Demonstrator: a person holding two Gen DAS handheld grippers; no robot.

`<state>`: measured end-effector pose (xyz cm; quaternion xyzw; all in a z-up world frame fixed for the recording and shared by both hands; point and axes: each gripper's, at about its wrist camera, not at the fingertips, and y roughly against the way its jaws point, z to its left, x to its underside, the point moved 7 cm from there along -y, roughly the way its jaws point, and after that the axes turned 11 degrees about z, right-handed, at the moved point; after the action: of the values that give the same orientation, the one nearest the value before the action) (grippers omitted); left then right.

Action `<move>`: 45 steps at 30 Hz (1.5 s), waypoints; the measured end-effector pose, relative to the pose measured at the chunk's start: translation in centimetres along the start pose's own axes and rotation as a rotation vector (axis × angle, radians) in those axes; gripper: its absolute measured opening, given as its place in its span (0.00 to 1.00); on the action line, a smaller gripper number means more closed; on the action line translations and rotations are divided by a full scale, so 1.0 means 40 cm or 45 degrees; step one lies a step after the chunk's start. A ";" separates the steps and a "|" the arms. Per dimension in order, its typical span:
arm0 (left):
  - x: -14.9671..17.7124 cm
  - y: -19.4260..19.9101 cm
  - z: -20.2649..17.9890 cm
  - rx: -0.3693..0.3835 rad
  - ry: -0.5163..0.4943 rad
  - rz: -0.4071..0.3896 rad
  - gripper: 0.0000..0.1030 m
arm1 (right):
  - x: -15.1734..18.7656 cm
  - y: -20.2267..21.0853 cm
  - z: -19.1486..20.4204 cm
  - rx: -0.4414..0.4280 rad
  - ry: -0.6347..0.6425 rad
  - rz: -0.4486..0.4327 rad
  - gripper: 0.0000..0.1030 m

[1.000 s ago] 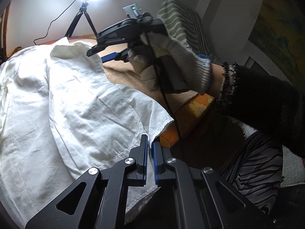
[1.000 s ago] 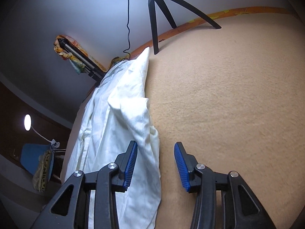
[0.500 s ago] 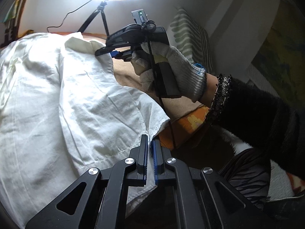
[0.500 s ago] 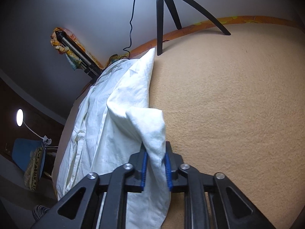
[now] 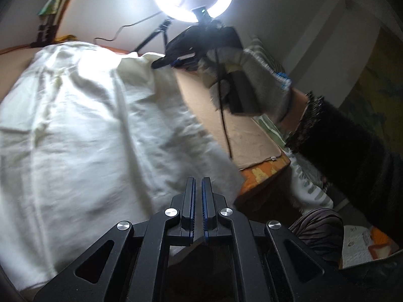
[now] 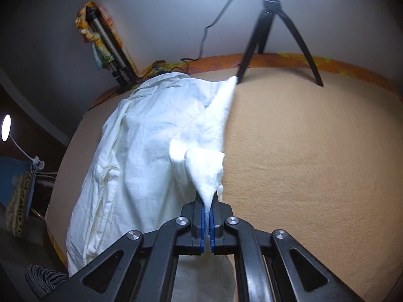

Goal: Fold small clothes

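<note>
white shirt (image 6: 141,151) on tan blanket (image 6: 302,163), right gripper (image 6: 207,216) jaws clenched on its edge, left gripper (image 5: 197,201) jaws closed

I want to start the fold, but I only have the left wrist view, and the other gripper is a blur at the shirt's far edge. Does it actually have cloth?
Observer: Yes. In the right wrist view the right gripper has its fingers shut on a corner of the white shirt, and the cloth rises in a peak from between them.
Operator: What lies on that gripper's side of the shirt?
Observer: Only tan blanket shows to the right of the shirt, as far as the legs of the tripod standing at the back.
</note>
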<state>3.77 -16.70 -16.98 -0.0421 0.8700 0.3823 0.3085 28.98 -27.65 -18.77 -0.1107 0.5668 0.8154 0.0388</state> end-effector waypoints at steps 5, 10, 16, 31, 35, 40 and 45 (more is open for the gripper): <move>0.016 0.070 0.051 -0.035 0.041 -0.054 0.03 | -0.039 -0.014 0.141 0.080 0.120 0.049 0.00; 0.003 0.128 0.098 -0.078 0.046 -0.109 0.03 | -0.071 -0.091 0.283 0.152 0.243 0.126 0.00; -0.001 0.176 0.172 -0.154 0.101 -0.145 0.03 | -0.064 -0.219 0.356 0.176 0.294 0.228 0.01; -0.038 0.247 0.289 -0.219 0.117 0.001 0.27 | 0.330 0.042 0.212 -0.189 0.233 0.158 0.36; -0.102 0.183 0.295 -0.063 0.188 0.043 0.47 | 0.499 0.064 0.146 -0.337 0.105 0.166 0.37; -0.179 0.031 0.282 0.021 0.197 0.150 0.50 | 0.598 0.077 0.155 -0.471 0.098 0.167 0.40; -0.195 -0.072 0.281 0.076 0.245 0.240 0.50 | 0.643 0.041 0.176 -0.447 0.137 0.215 0.45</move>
<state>16.65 -12.23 -20.20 0.0125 0.9067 0.3776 0.1875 2.70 -23.27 -20.68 -0.1114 0.4245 0.8950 -0.0799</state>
